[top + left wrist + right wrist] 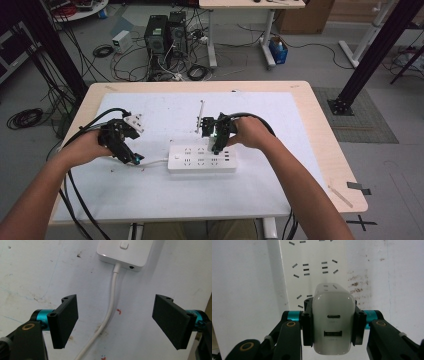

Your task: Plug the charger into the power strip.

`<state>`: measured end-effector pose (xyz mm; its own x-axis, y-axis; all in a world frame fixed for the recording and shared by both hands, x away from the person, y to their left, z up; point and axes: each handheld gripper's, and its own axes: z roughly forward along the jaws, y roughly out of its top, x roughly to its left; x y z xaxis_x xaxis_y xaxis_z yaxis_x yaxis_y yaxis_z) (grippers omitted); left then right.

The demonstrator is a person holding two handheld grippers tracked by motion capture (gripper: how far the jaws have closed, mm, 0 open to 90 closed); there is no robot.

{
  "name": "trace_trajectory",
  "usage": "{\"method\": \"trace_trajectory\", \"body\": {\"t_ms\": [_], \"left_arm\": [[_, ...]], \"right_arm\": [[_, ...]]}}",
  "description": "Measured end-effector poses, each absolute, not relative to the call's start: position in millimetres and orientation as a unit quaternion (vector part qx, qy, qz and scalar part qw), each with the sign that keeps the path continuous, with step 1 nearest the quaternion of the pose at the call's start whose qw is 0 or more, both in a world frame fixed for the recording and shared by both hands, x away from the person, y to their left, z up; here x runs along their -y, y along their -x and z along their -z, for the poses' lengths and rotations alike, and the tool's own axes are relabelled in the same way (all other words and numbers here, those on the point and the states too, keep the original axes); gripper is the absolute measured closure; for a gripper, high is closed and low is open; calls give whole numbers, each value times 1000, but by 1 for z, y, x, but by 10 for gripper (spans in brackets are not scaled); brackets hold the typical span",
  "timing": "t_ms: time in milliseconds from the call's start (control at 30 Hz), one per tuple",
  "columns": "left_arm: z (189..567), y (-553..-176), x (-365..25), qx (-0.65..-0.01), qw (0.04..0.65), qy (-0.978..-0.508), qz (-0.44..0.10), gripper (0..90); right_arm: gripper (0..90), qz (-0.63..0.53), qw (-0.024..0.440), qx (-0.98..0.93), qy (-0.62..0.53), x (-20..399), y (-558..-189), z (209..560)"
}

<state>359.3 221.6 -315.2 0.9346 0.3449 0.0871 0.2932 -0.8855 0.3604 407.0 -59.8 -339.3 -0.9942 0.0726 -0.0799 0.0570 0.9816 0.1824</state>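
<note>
A white power strip [202, 158] lies on the white mat in the middle of the table, and its end with a button [124, 245] and a white cord [110, 312] faces my left gripper. My left gripper [131, 159] stands open just left of the strip, its jaws astride the cord without touching it. My right gripper [216, 148] is shut on a white USB charger [332, 323], whose two ports face the camera. The charger hovers over the strip's sockets [312, 267] near the strip's right part.
A thin white stick [200, 116] lies on the mat behind the strip. The wooden table rim [330, 145] frames the mat. Black cables trail from both grippers off the table's left and right sides. Computers and cable coils sit on the floor beyond.
</note>
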Motion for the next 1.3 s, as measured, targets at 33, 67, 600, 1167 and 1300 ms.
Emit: {"method": "trace_trajectory", "body": {"t_ms": [33, 67, 600, 1167, 1300], "left_arm": [[316, -359, -222, -165, 174, -968, -73, 210], [317, -360, -222, -166, 174, -968, -73, 210], [318, -362, -226, -165, 178, -967, -76, 210], [323, -365, -229, -173, 179, -966, -69, 210], [324, -365, -227, -172, 184, -965, -71, 210]], "right_arm": [[623, -86, 43, -995, -31, 58, -408, 341], [623, -82, 41, -995, -27, 56, -409, 343], [626, -35, 36, -999, 0, 43, -413, 362], [630, -29, 9, -999, -8, 39, -424, 365], [630, -21, 20, -1000, -8, 37, -420, 367]]}}
